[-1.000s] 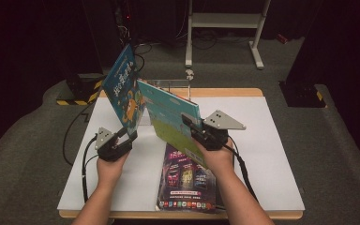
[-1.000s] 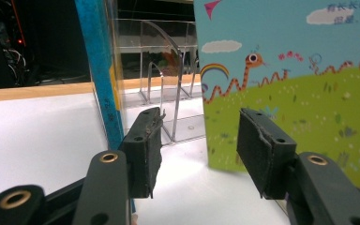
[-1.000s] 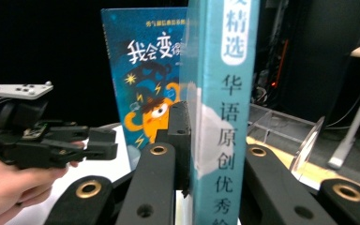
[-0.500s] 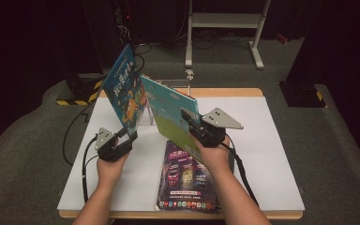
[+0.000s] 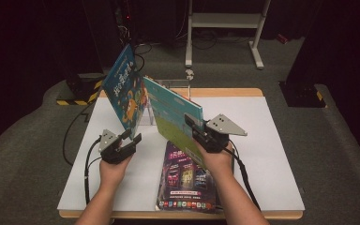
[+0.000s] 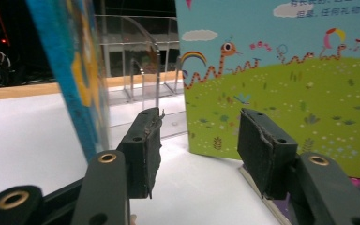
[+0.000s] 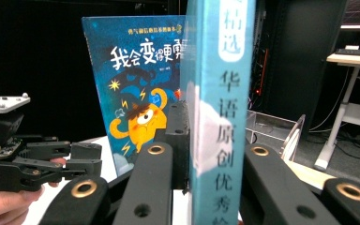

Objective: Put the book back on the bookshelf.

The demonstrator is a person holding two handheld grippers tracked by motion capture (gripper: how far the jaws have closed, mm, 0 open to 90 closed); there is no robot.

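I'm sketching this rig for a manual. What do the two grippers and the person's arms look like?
Both grippers are black, each with two broad jaws with brass-coloured rivets and dark padded faces. The left gripper and right gripper each carry a grey three-cornered plate and trail a black cable. The forearms are bare, with no sleeves or gloves.

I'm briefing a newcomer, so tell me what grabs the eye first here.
The right gripper clamps a teal picture book upright at mid-table, its fingers pinching the spine. Left of it a dark blue book with an orange monster stands in a clear rack, with the left gripper open beside it.
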